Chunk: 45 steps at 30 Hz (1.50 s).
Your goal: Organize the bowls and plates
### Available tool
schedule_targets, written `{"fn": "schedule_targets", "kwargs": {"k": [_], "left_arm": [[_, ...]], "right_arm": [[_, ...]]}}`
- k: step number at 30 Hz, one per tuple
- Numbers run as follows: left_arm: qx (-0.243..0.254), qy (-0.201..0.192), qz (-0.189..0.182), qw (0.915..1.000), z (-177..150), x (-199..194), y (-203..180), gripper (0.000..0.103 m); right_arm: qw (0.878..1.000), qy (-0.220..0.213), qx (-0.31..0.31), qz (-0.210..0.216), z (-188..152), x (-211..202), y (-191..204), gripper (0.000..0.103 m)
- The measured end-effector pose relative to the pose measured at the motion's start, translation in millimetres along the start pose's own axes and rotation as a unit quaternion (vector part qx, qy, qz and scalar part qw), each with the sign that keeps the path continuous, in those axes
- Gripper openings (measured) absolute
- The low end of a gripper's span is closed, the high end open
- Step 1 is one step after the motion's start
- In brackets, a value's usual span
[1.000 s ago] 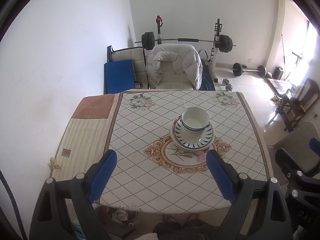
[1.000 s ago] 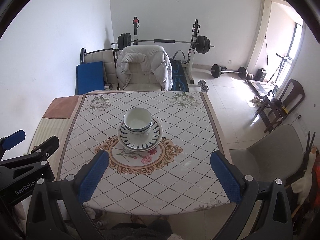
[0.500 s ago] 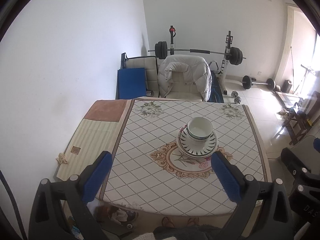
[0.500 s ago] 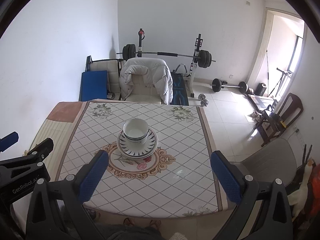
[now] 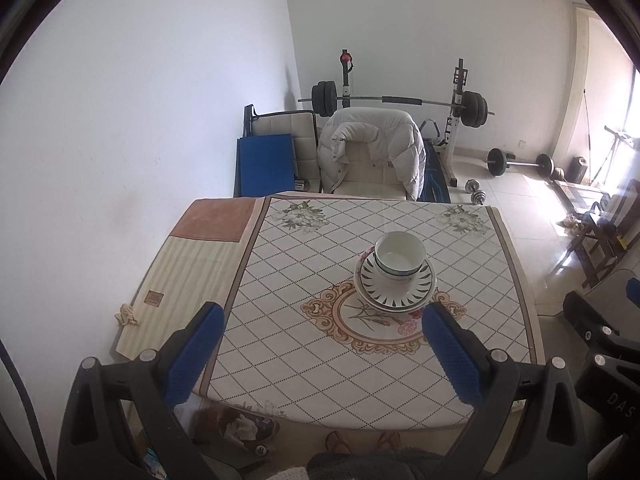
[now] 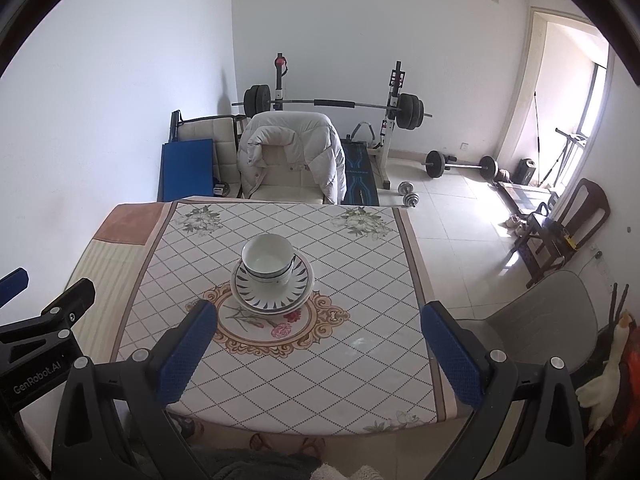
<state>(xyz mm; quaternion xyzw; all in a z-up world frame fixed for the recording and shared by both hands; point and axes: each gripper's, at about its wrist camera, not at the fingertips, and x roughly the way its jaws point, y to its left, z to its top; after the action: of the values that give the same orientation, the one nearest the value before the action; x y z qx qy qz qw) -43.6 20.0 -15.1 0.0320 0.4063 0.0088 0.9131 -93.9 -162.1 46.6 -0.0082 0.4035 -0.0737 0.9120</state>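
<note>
Hovering tools: both hang above the near edge of the table, apart from the dishes.
Left tool (image 5: 320,350): released, its blue ridged pads spread wide with nothing between them; the jaws have just been opening.
Right tool (image 6: 318,344): released too, jaws wide, nothing held.
White bowls with dark rim bands (image 5: 400,256): nested together, sitting on the plates.
Round white plates with dark petal pattern (image 5: 394,294): stacked at the middle of the table, over the floral medallion.
Table with diamond-patterned cloth (image 5: 320,360): otherwise bare.
Change: both tools have backed off and risen from the stack.
Meaning: stacking looks finished; probably nothing is left to gather.
</note>
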Motion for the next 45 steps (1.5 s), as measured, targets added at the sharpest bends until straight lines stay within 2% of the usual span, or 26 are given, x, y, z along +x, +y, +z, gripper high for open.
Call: {"fn": "schedule_targets", "kwargs": {"k": [7,31,45], "left_arm": [[0.000,0.007,-0.007,1.0000,-5,1,1,0.101],[0.006,-0.010,-0.007,0.9999,-11,-15,17,0.101],[0.011,0.000,-0.011,0.9999,-14,-15,18,0.101]], "right_arm": [[1.000,0.005,0.004,-0.001,-5,-2,-5,0.103],[1.000,0.001,0.010,-0.017,-11,-13,8,0.103],[1.000,0.008,0.015,-0.019,-18,-16,8,0.103]]}}
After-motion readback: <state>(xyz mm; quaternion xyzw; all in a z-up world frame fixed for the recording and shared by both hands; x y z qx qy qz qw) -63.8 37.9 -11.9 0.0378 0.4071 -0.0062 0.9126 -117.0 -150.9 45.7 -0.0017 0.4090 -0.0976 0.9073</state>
